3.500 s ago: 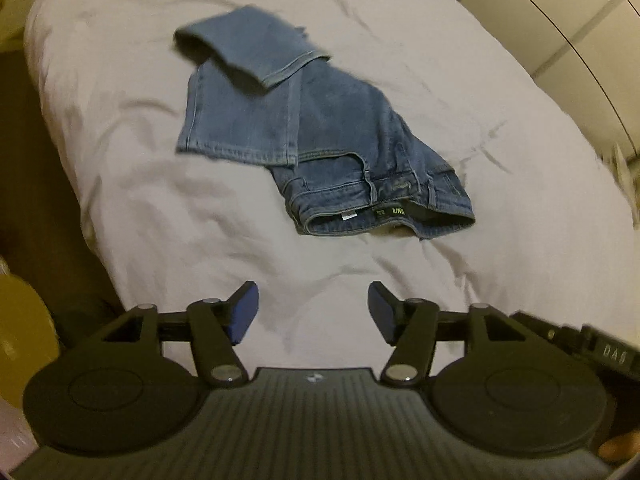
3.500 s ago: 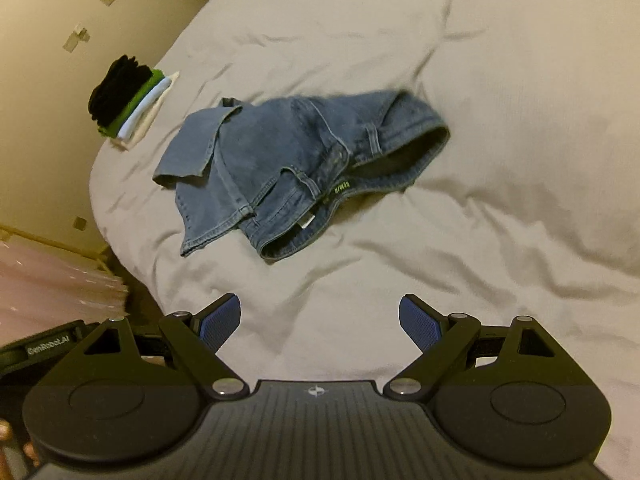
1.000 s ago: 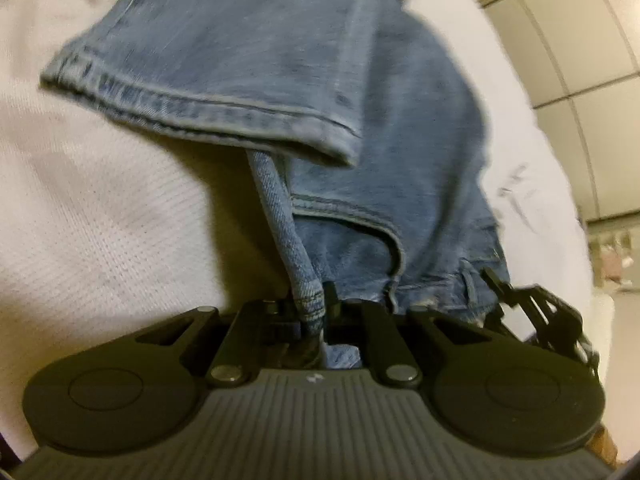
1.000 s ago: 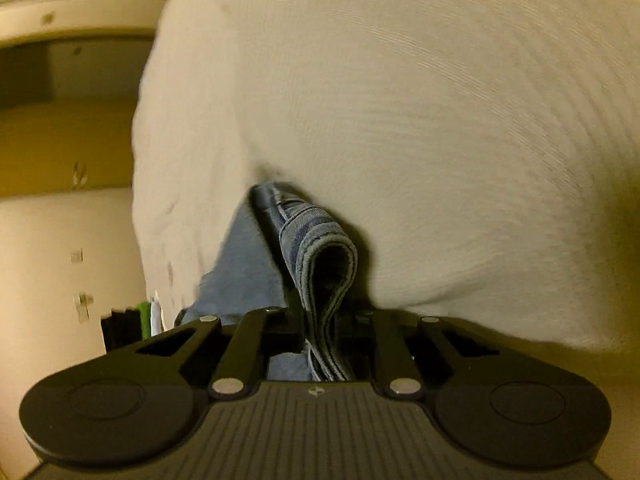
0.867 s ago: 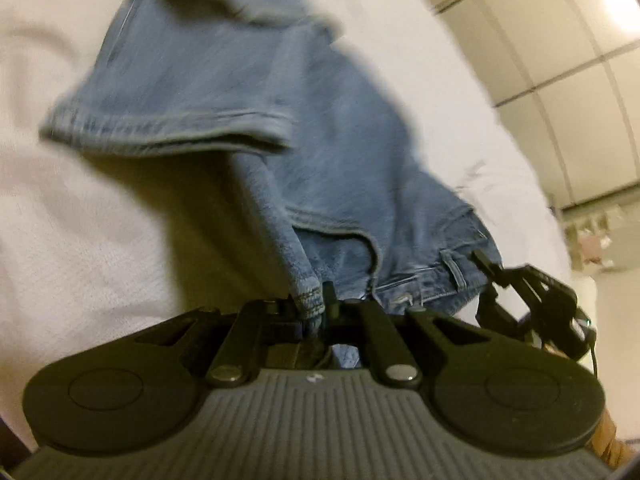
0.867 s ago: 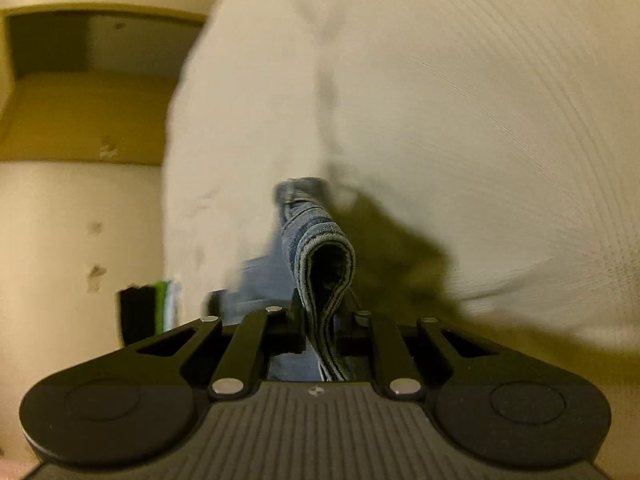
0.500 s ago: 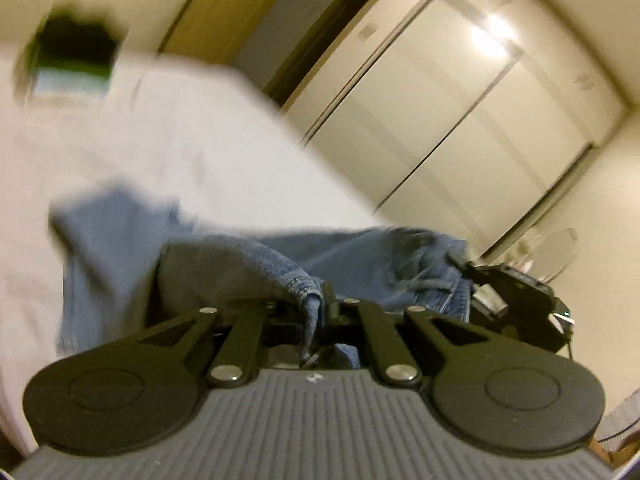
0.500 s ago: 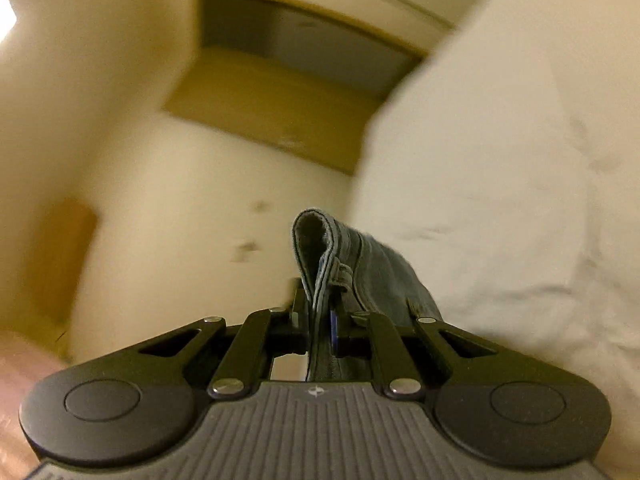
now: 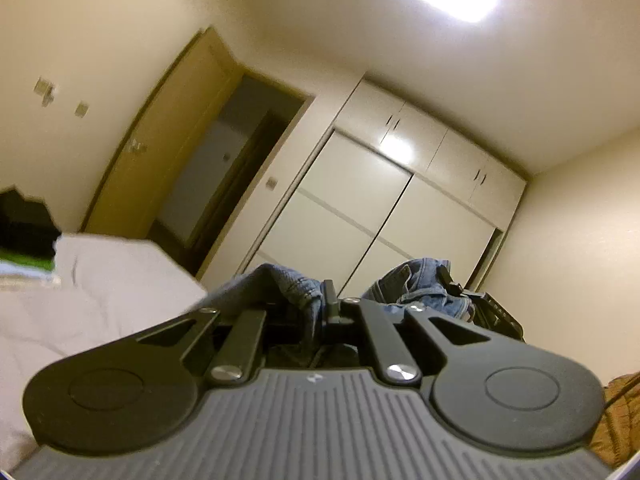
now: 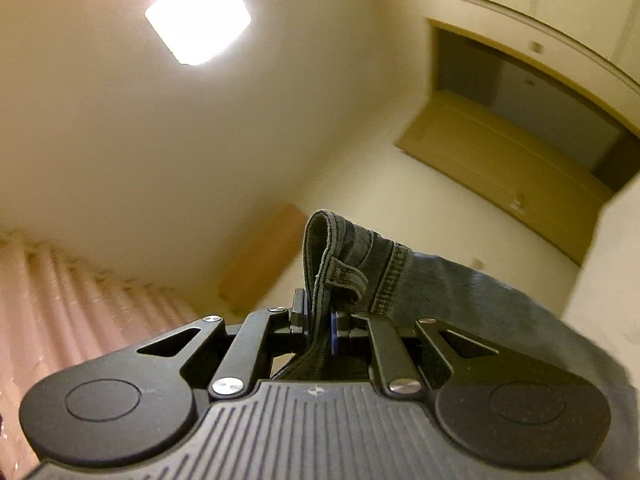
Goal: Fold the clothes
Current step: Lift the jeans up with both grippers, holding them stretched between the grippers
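Note:
The blue jeans (image 9: 296,288) are lifted off the white bed (image 9: 100,280). My left gripper (image 9: 322,308) is shut on a denim edge of the jeans. In the left wrist view the other gripper (image 9: 492,314) shows at the right, with bunched denim (image 9: 416,288) at it. My right gripper (image 10: 320,320) is shut on the waistband (image 10: 320,248), with a belt loop (image 10: 346,276) beside the fingers. The denim runs off to the right and down. Both cameras point up at the room, so most of the jeans are hidden below.
A stack of folded clothes (image 9: 24,240) lies at the far left on the bed. White wardrobe doors (image 9: 380,208) and an open doorway (image 9: 224,184) stand behind. A pink curtain (image 10: 60,300) hangs at the left, and a ceiling light (image 10: 198,20) is above.
Both grippers closed on the jeans and lifted them off the bed. The cameras have tilted up from the bed to the walls and ceiling.

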A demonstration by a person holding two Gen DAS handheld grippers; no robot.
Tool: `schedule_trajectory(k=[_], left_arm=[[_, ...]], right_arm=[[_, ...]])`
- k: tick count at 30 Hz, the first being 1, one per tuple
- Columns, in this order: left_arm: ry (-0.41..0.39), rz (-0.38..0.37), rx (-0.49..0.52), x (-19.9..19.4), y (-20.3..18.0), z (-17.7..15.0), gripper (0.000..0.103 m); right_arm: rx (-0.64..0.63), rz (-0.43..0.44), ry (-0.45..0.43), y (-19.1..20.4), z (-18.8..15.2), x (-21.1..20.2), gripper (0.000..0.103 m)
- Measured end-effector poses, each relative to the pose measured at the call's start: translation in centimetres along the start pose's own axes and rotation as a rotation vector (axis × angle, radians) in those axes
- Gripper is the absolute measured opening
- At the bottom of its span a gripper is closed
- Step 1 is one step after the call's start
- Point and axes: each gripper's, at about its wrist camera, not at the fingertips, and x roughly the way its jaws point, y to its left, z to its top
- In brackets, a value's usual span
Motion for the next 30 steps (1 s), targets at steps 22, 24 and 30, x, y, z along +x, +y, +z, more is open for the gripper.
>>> schedule_trajectory(k=[22,24,30], left_arm=[[-0.069,0.469,0.15,14.3,16.2,21.6,0.004],[-0.171,0.453,0.252,14.0,11.0,25.1,0.005],[-0.347,0.408,0.453,11.4,-2.8,28.0,0.005]], right_arm=[[0.052,-0.278,0.137,-14.5,1.7,40.5,0.011],[0.036,-0.179,0.082,-11.2,5.2,42.4,0.011],[-0.023,0.031,-0.012,-2.5,13.8,41.7,0.011]])
